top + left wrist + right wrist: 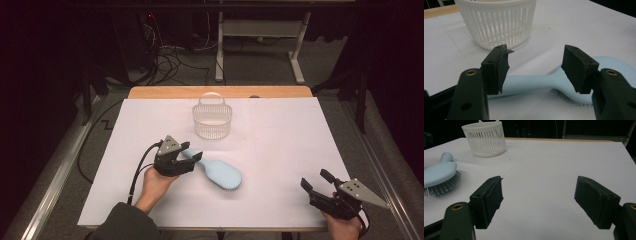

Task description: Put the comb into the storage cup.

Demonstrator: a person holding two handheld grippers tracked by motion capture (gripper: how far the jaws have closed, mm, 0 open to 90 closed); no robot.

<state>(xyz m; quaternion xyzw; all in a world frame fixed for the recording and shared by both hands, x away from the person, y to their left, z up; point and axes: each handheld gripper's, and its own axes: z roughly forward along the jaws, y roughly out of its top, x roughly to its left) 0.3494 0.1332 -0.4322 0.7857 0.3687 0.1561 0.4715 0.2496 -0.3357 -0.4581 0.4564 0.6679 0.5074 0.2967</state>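
The left gripper (192,157), lower left of centre in the high view, has its jaws spread on either side of the handle of a pale blue hairbrush (220,173); in the left gripper view the pads stand clear of the handle (529,83). The hairbrush lies bristles down on the white table (280,145), its head toward the frame's centre. A white slatted basket (212,120) stands above it, near the table's far edge. The right gripper (316,181), at lower right, has its jaws spread over bare table, well apart from the hairbrush.
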